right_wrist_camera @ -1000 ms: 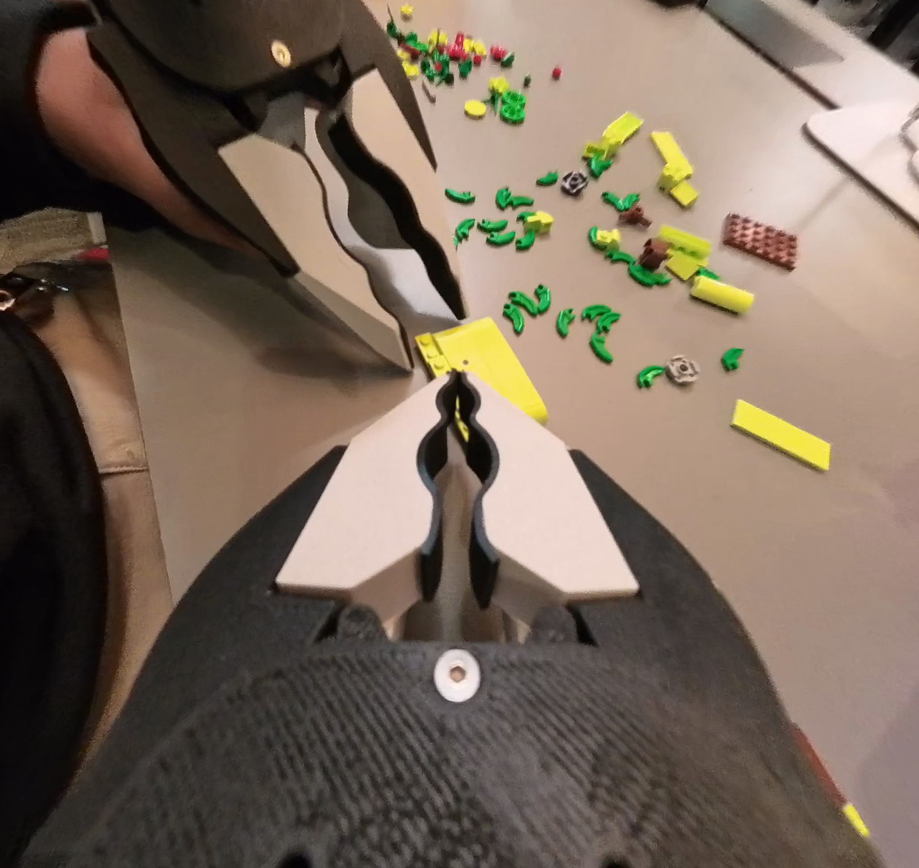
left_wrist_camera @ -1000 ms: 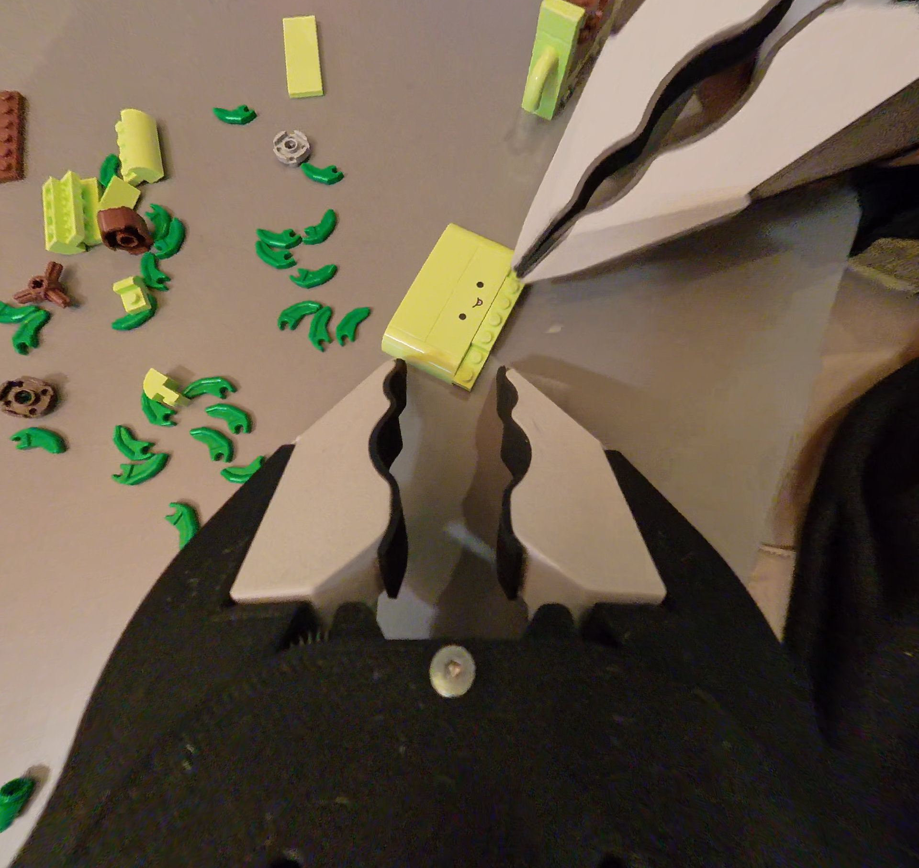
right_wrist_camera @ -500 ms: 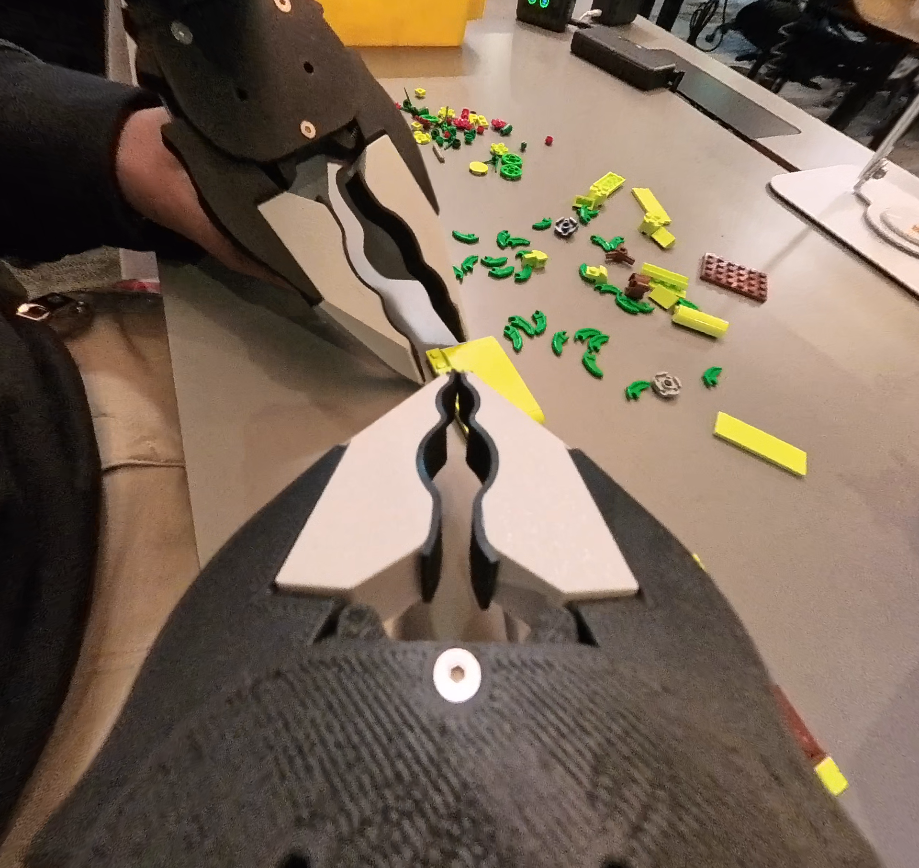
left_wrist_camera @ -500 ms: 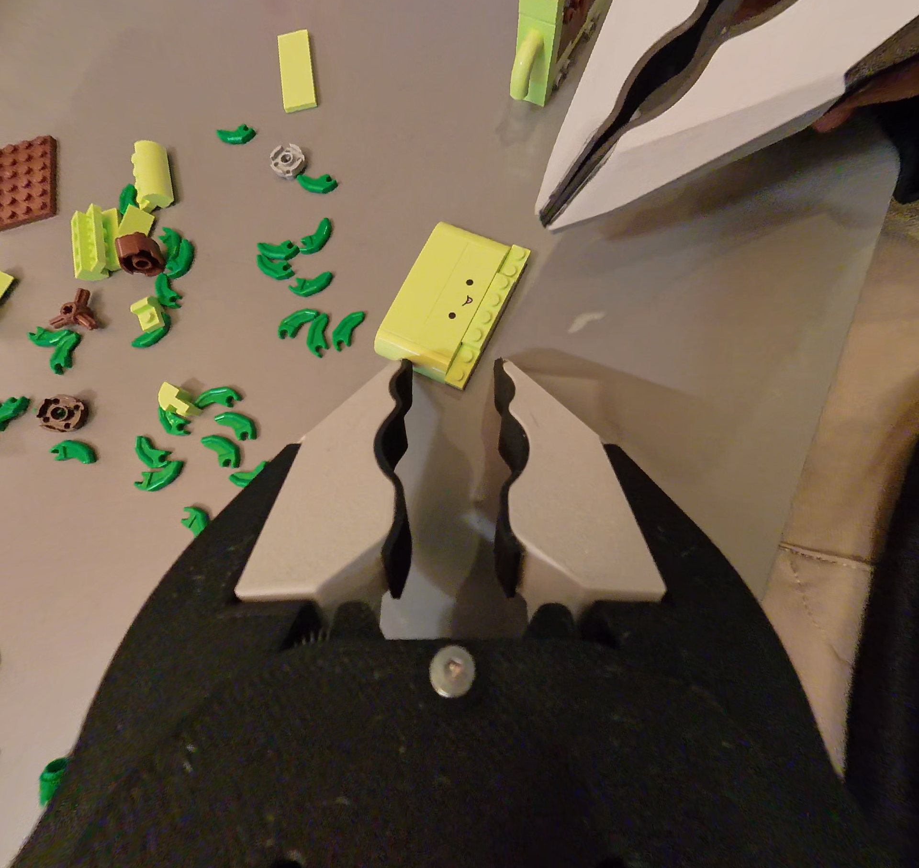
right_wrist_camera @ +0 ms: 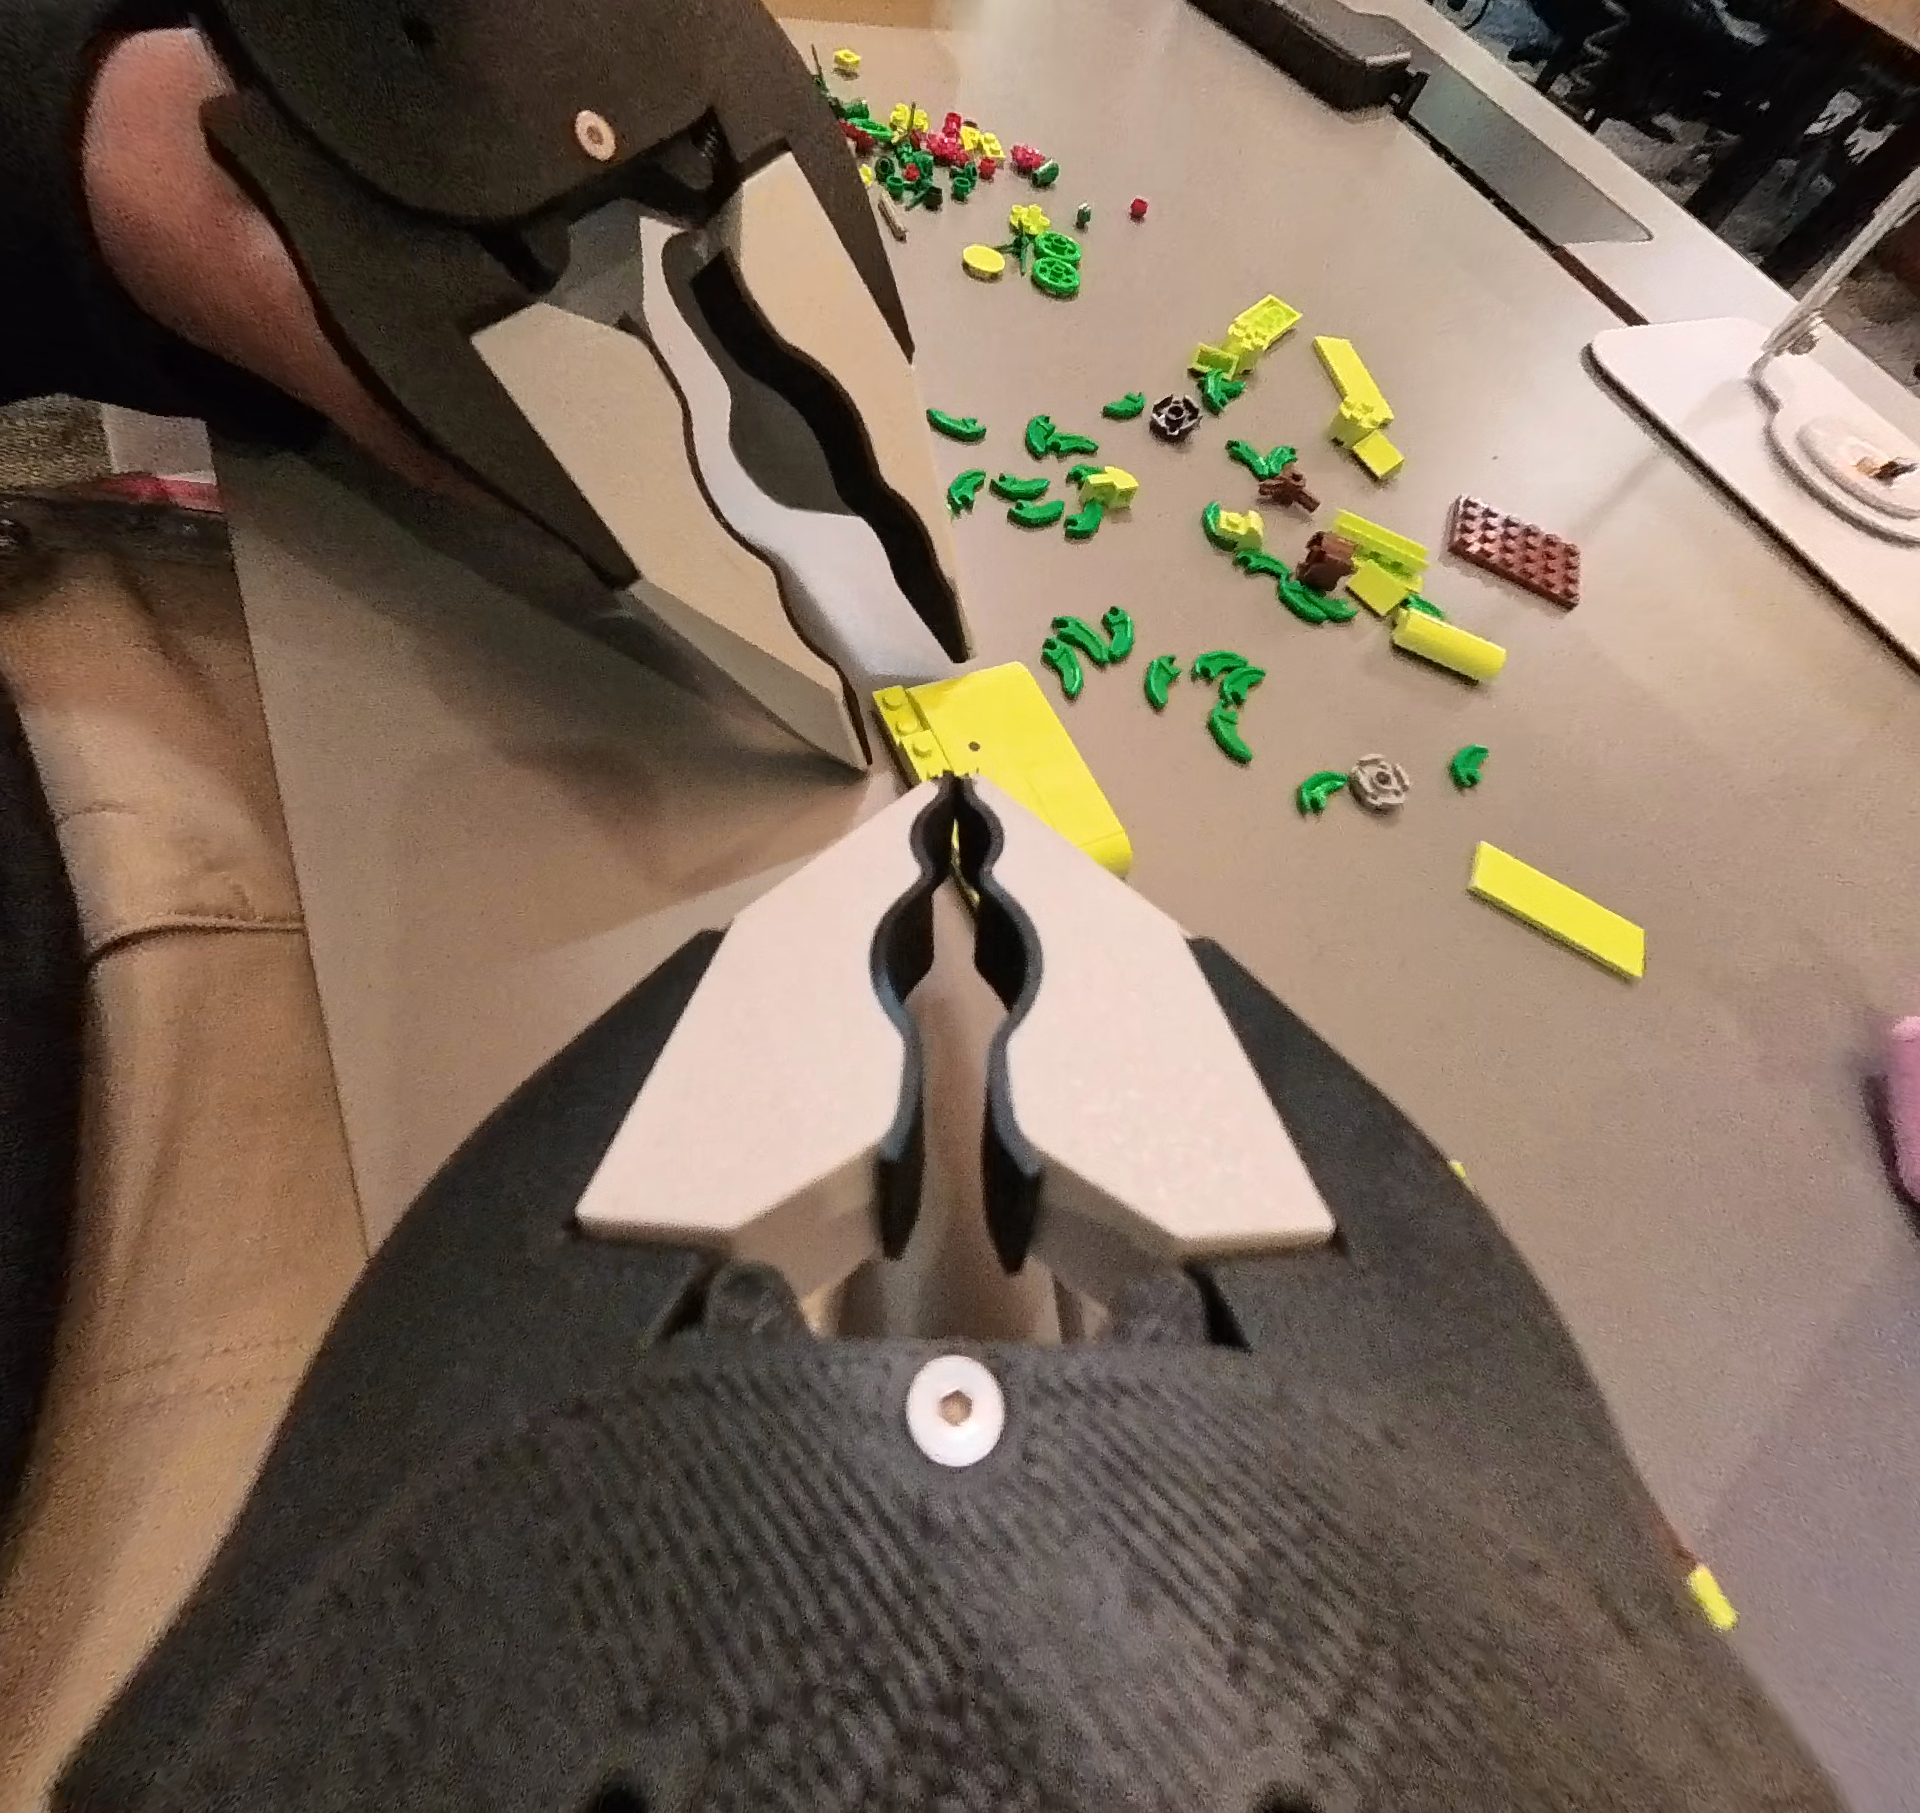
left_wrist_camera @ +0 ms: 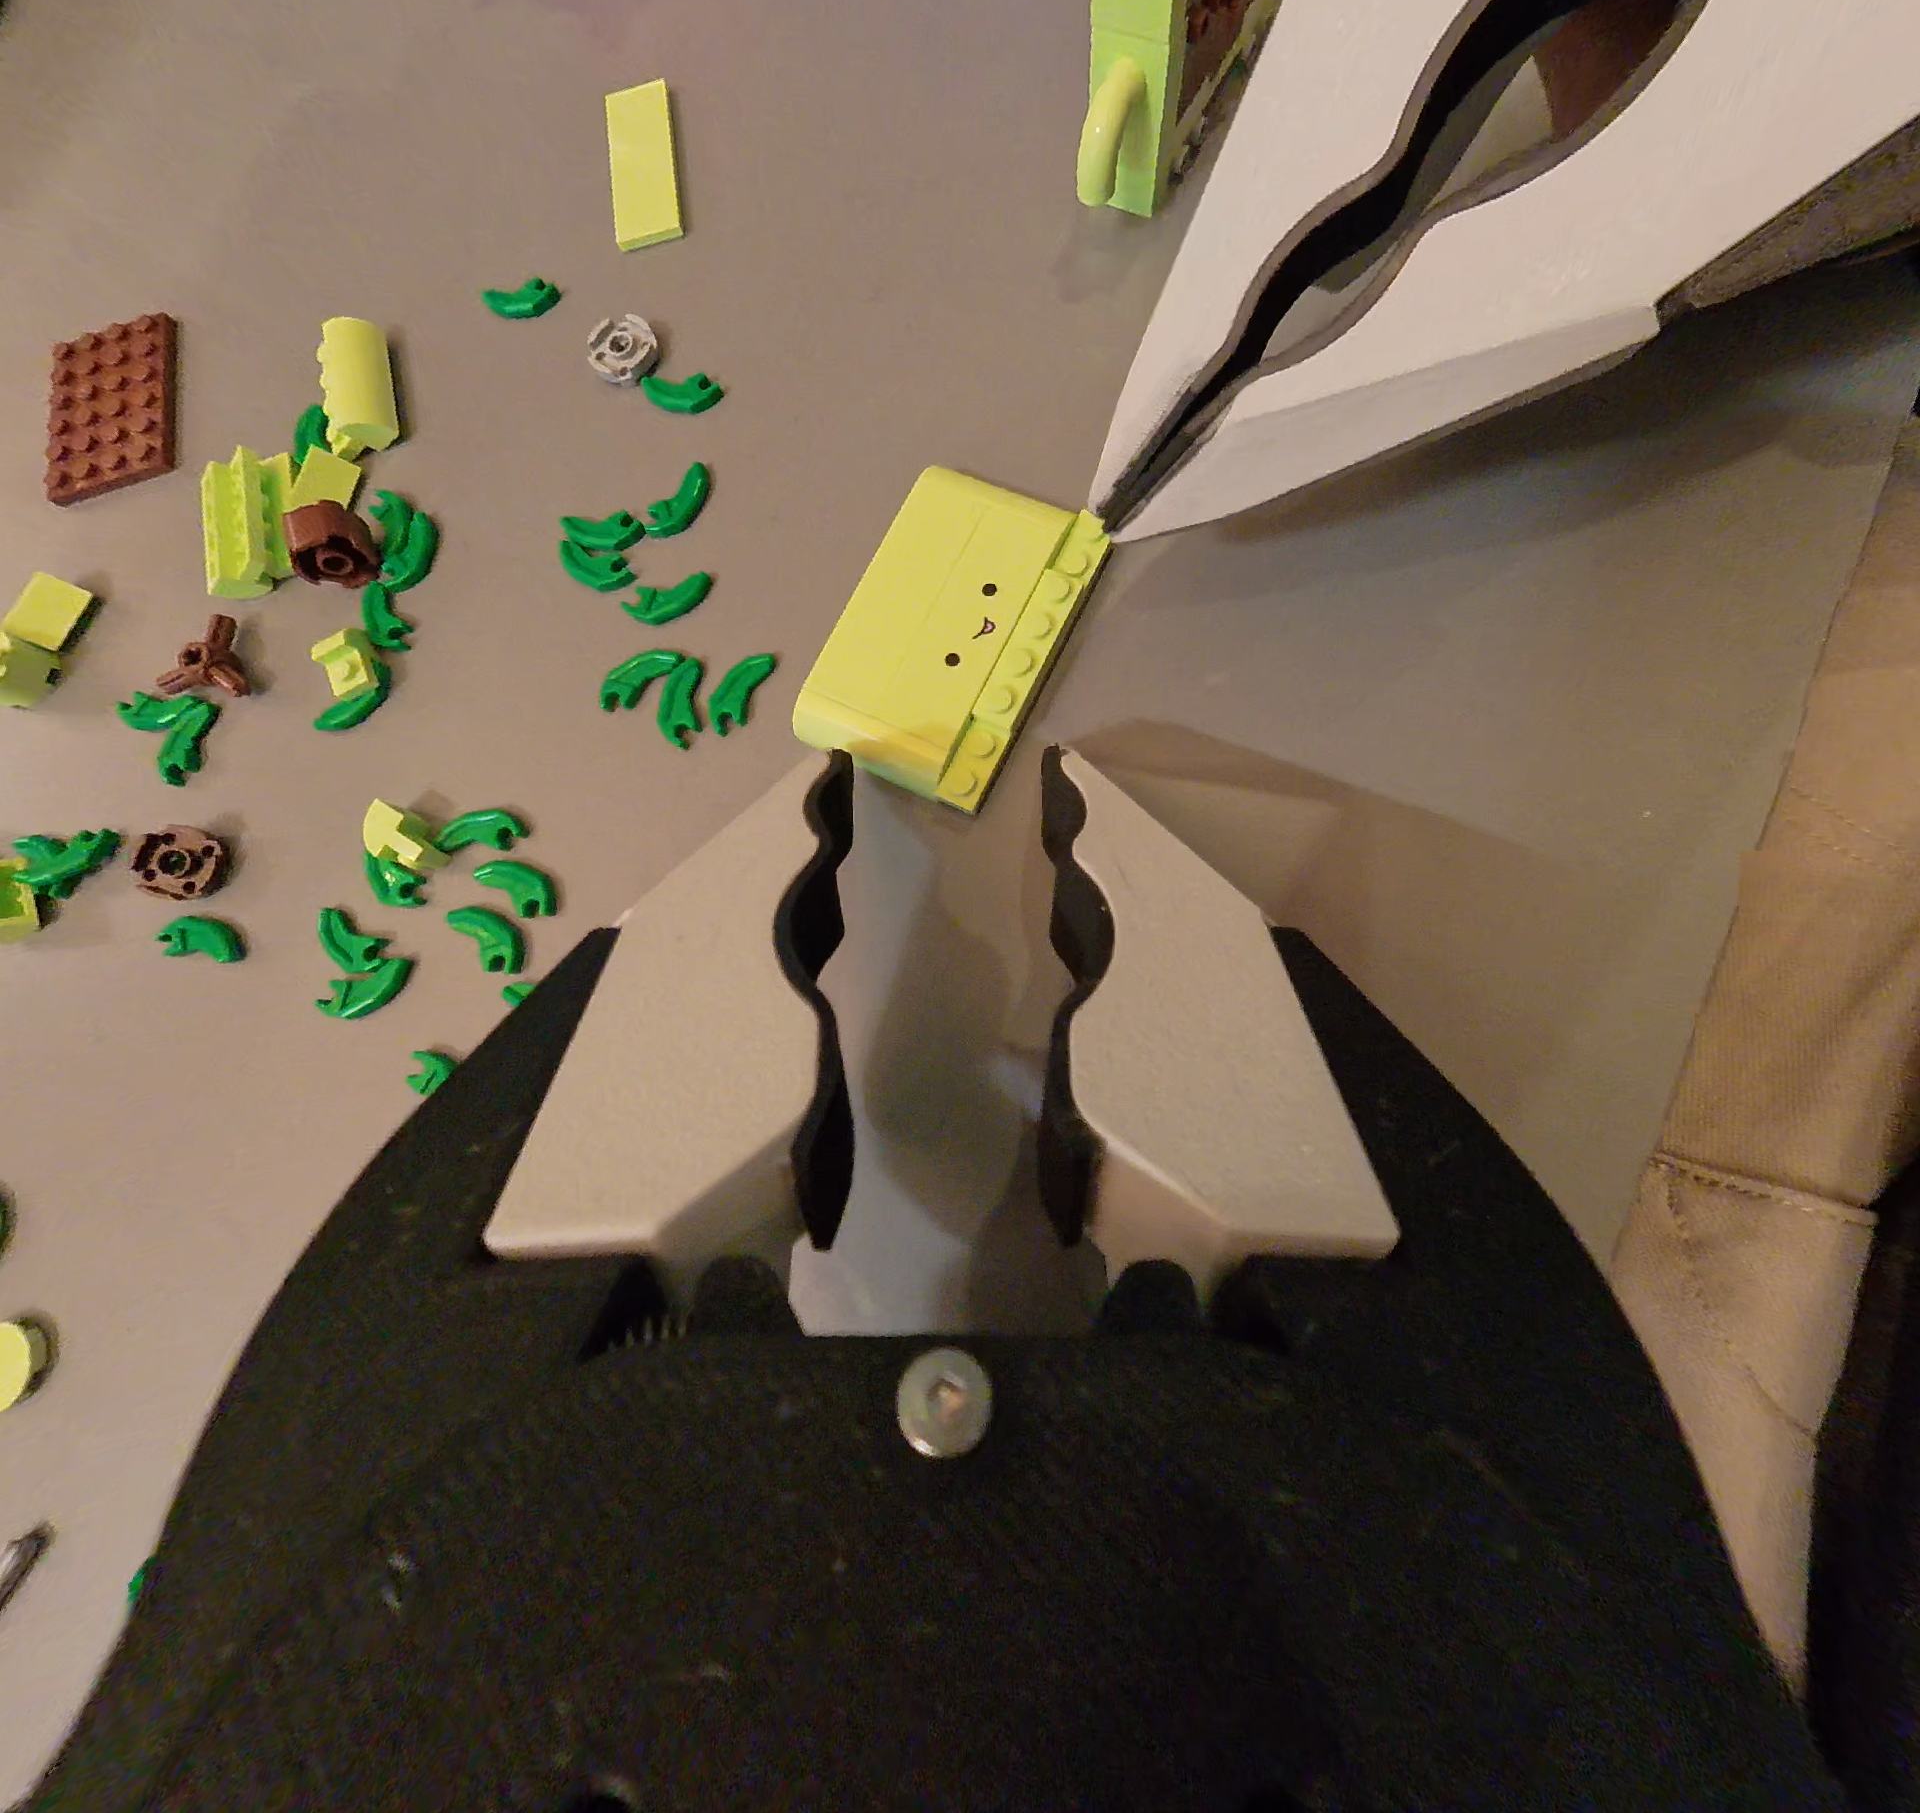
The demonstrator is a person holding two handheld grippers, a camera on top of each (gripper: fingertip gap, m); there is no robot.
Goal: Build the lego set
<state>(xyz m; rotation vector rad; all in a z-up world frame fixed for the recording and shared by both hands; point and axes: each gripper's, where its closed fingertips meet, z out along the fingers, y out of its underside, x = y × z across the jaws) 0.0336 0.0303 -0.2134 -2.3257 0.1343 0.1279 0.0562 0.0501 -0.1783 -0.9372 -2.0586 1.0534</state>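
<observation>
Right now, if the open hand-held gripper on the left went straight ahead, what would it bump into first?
Most likely the lime green block with the little face. It lies flat on the table right in front of the left hand-held gripper, whose open fingertips sit at its near edge. Whether they already touch is unclear.

Bare table (left_wrist_camera: 1351,683) right of lime block (left_wrist_camera: 940,636), green leaves (left_wrist_camera: 665,610) crowding left, seemingly passable.
</observation>
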